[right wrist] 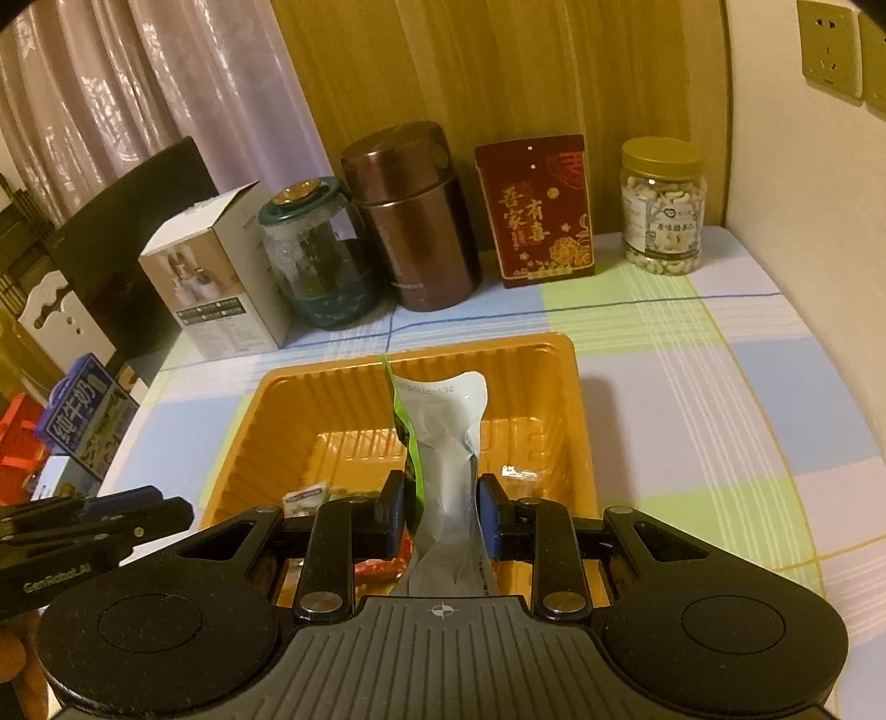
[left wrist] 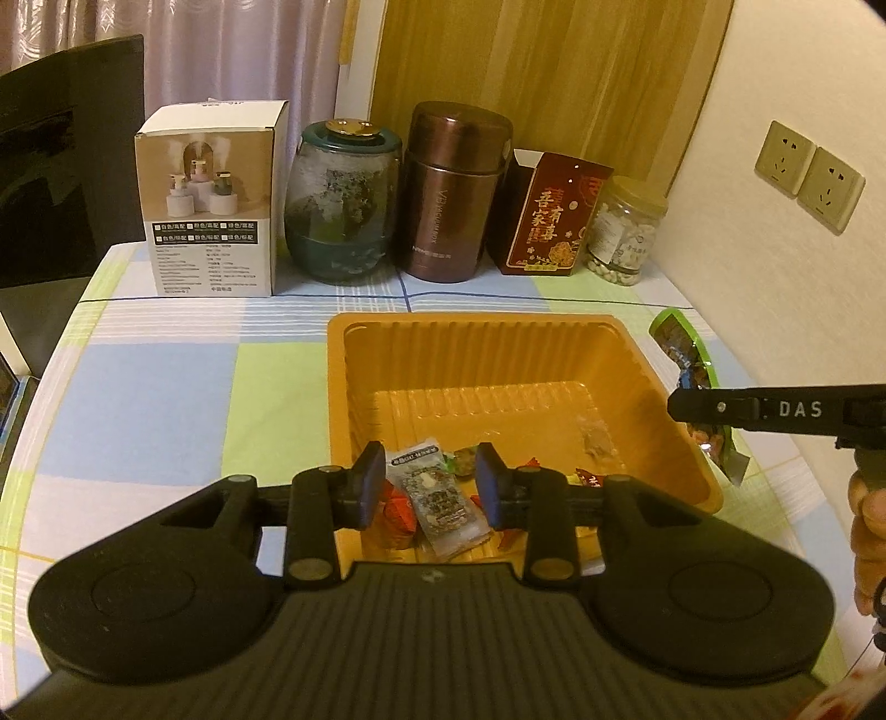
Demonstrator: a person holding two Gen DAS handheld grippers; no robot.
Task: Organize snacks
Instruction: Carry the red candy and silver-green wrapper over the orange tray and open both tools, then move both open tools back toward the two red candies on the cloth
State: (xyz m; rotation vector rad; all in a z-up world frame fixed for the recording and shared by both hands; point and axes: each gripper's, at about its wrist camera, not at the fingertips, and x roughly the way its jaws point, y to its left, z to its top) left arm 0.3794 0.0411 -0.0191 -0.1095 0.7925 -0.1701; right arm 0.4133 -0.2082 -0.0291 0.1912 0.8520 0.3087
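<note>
Left gripper (left wrist: 431,486) released above near edge of orange tray (left wrist: 498,354), pads apart over clear-wrapped snack packet (left wrist: 437,498) lying inside tray among a few small wrapped sweets. Right gripper (right wrist: 440,515) clenched on green-and-silver snack pouch (right wrist: 443,443), held upright over tray on checked bench (right wrist: 720,399). Jars, flask, boxes lined along back wall.

A pale curtain (left wrist: 210,50) hangs at the upper left. A wooden panel (left wrist: 531,72) fills the top middle. The cream wall (left wrist: 803,310) at right has two sockets (left wrist: 808,174). A checked cloth (left wrist: 166,387) covers the desk.
</note>
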